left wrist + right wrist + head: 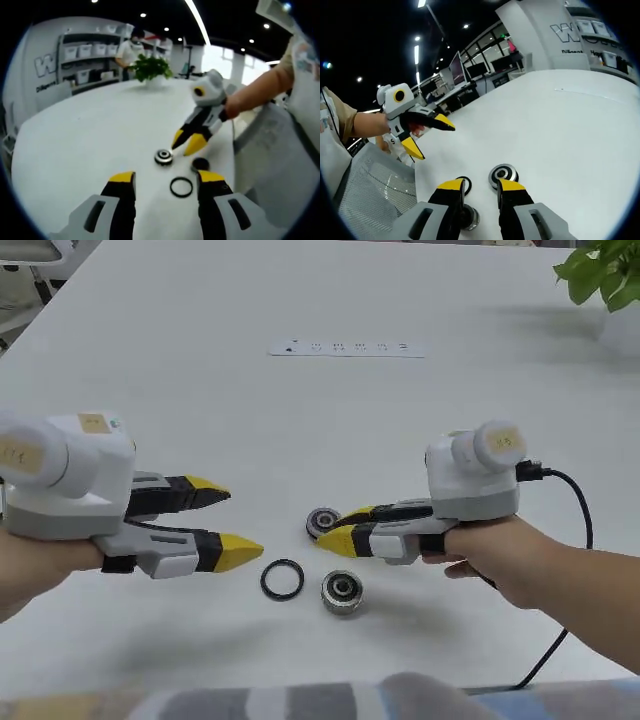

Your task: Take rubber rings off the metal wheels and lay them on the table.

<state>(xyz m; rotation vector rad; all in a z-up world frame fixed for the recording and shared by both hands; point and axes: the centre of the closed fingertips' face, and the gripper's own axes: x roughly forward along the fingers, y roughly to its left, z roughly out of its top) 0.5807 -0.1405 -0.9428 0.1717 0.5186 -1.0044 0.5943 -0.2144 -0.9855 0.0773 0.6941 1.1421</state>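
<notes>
My left tongs (236,523) are spread wide with nothing between the jaws. My right tongs (338,528) stand apart by a narrower gap and are also empty (in the right gripper view I can see bare table (300,410) between the yellow tips).

One rubber ring (282,579) already lies flat on the table, loose. It sits between the two pairs of tongs, just ahead of my left tips, and in the left gripper view it is almost centred between those jaws. Just beside it, on the side of my right tongs and a little below their tips, lies a metal wheel (342,591). Its rim shows silver all round, so I judge this is the one that has been stripped and that its ring is the loose one.

The second wheel (322,521) sits right at the tips of my right tongs, though I cannot tell whether they touch it. It has a dark band around its outer edge, clearest in the right gripper view, which I take to be its rubber ring still seated.

By my reckoning the job is about half done. One ring is off and laid down, and one is still on its wheel. What remains is to grip that wheel, peel the band off and lay it on the table near the first.
</notes>
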